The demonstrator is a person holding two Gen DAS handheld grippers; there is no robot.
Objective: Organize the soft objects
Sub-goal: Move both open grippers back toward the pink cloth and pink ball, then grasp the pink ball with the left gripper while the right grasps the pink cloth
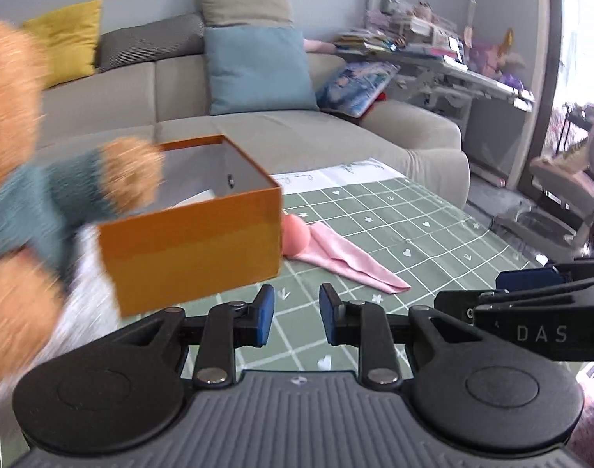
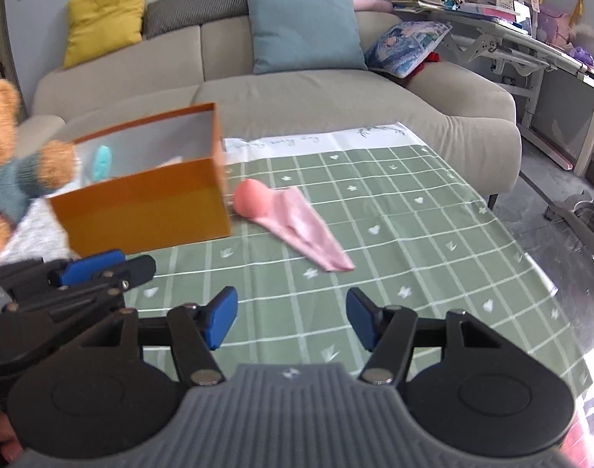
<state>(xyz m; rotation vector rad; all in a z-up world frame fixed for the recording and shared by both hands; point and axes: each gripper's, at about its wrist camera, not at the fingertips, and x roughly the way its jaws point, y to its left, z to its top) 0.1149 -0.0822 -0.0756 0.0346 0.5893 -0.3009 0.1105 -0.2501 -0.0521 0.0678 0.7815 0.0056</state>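
1. Teddy bear (image 2: 0, 124): fuzzy plush, knitted teal sweater.
2. Orange box (image 2: 149, 202): smooth matt cardboard.
3. Pink cloth (image 2: 308, 234): soft, lightly creased.
4. Tablecloth (image 2: 414, 234): smooth printed fabric.
5. Right gripper (image 2: 291, 321): matt black plastic, blue rubbery pads.

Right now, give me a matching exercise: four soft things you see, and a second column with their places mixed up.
Things:
1. teddy bear
2. pink cloth
3. yellow cushion
4. turquoise item

Places:
A. on the sofa back
B. inside the orange box
C. left of the box
D. flat on the green tablecloth

Pairs: 1-C, 2-D, 3-A, 4-B
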